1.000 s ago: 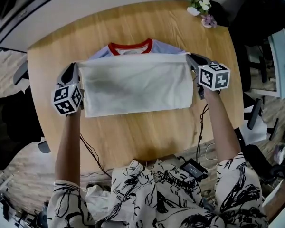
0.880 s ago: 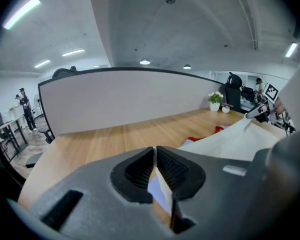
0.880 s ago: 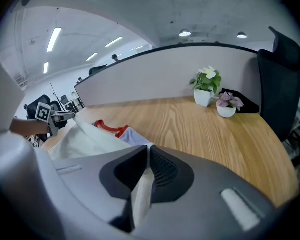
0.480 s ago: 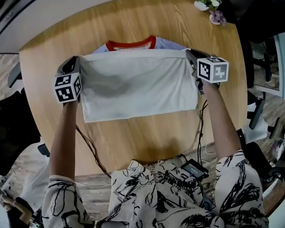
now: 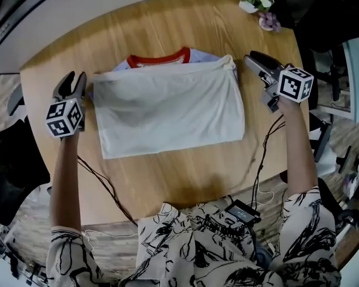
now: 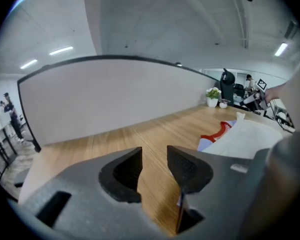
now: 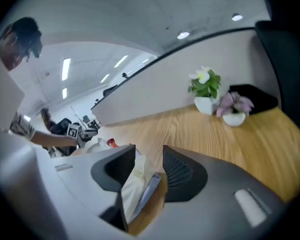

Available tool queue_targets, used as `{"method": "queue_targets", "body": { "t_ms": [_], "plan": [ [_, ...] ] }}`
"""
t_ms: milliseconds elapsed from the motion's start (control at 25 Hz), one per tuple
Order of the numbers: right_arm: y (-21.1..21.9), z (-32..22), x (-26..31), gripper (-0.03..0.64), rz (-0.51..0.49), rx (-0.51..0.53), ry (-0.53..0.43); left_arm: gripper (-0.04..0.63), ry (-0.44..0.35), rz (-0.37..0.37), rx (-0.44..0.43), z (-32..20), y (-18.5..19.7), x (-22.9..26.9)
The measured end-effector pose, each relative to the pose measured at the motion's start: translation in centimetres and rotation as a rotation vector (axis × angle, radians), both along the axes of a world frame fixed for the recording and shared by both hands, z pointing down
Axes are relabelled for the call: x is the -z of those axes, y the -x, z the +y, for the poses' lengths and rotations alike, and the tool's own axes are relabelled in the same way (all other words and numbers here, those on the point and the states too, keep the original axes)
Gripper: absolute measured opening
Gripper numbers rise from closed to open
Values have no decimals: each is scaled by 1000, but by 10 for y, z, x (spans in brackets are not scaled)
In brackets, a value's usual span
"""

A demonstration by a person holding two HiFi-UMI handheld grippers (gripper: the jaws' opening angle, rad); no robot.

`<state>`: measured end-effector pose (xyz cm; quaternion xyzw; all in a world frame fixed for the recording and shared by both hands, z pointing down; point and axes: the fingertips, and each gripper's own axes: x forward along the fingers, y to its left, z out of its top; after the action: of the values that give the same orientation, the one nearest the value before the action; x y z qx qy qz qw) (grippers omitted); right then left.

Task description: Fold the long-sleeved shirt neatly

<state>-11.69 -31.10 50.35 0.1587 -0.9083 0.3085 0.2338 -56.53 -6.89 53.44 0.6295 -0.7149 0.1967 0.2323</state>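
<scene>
The long-sleeved shirt lies on the round wooden table, its white body folded up to just below the red collar. My left gripper hovers left of the shirt, apart from it. Its jaws have just been opening, and only bare wood shows between them; the shirt lies off to their right. My right gripper is beside the bunched upper right corner. Its jaws have also just been opening; a loose tip of white cloth shows in the gap, not pinched.
Two small flower pots stand at the table's far right edge, also ahead of the right gripper. A curved partition wall runs behind the table. Cables and a black device lie near the front edge.
Both grippers have let go of the shirt's folded-up edge and drawn outward, left one to the left, right one to the right. The edge now rests below the collar.
</scene>
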Motion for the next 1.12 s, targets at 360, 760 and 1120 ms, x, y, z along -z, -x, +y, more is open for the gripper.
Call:
{"method": "queue_targets", "body": {
  "t_ms": [360,760,1120],
  "plan": [
    [26,38,-35,281,273,282,-288,186,95,-216,-367,9,-30,-8],
    [42,36,-56,252,327,166,-339,147,170,-501,-650,7,-49,-33],
    [26,3,-66,103,313,48,-250,25,266,-262,-517,-30,-27,-40]
  ]
}}
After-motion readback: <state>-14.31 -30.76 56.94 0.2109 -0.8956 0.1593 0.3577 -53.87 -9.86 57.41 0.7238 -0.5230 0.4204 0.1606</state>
